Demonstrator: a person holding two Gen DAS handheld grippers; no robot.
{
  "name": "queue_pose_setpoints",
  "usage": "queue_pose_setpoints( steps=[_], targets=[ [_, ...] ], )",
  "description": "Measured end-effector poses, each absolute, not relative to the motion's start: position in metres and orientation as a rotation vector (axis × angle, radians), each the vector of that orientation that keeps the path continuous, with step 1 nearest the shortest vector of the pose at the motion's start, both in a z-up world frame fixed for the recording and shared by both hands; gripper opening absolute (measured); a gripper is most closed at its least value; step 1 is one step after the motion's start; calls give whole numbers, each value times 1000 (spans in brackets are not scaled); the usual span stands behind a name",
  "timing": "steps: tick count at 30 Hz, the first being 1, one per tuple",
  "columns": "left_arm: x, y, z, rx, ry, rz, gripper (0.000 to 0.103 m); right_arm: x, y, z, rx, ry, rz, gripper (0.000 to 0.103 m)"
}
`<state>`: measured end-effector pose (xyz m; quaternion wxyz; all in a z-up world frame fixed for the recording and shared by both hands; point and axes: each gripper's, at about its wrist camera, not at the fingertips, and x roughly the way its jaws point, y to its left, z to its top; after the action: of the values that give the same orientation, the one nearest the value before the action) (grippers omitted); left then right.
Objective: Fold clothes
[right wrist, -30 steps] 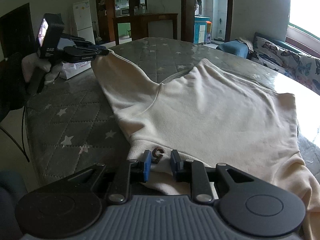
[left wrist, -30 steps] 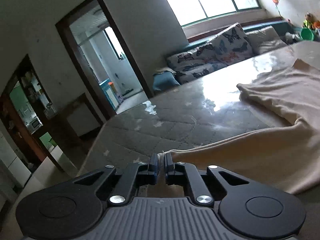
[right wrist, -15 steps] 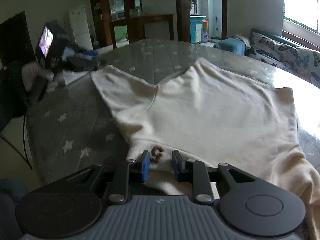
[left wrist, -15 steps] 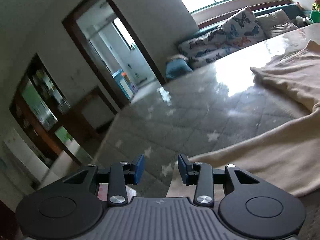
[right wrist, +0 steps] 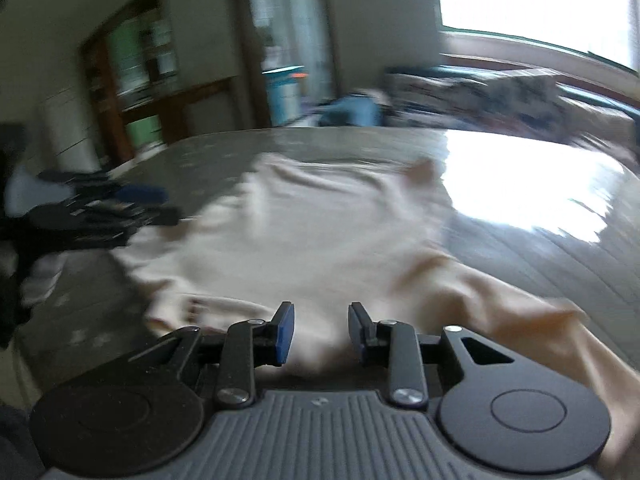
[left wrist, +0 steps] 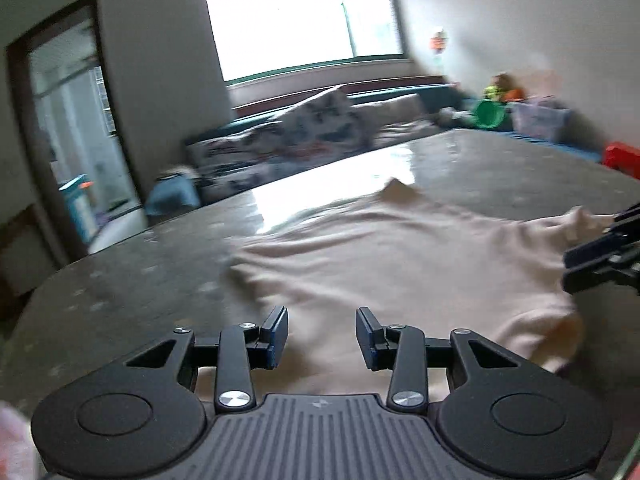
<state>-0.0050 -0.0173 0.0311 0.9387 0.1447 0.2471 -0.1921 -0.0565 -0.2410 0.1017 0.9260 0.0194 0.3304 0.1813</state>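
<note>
Cream garment (left wrist: 392,264), soft and matte, spread in loose rumples over grey quilted mattress (left wrist: 120,280) dotted with pale stars, glossy where window (left wrist: 296,20) glare strikes. Left tool (left wrist: 322,334) just above garment's near edge, blue pads parted, gripping nothing. Right tool (right wrist: 320,330) low over garment's hem, jaws opening, cloth below but unpinched. Only left view: green bowl (left wrist: 489,114) beyond garment. Only right view: wooden cabinet (right wrist: 132,80) past garment's far side. Both blurred.
</note>
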Motion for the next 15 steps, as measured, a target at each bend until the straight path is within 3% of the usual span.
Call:
queue_pose_setpoints(
  steps=[9,15],
  targets=[
    [-7,-69,17,292,560,-628,44,-77,-345,91,291,657,54,32],
    [-24,-83,11,329,563,-711,44,-84,-381,94,235,624,-102,32]
  ],
)
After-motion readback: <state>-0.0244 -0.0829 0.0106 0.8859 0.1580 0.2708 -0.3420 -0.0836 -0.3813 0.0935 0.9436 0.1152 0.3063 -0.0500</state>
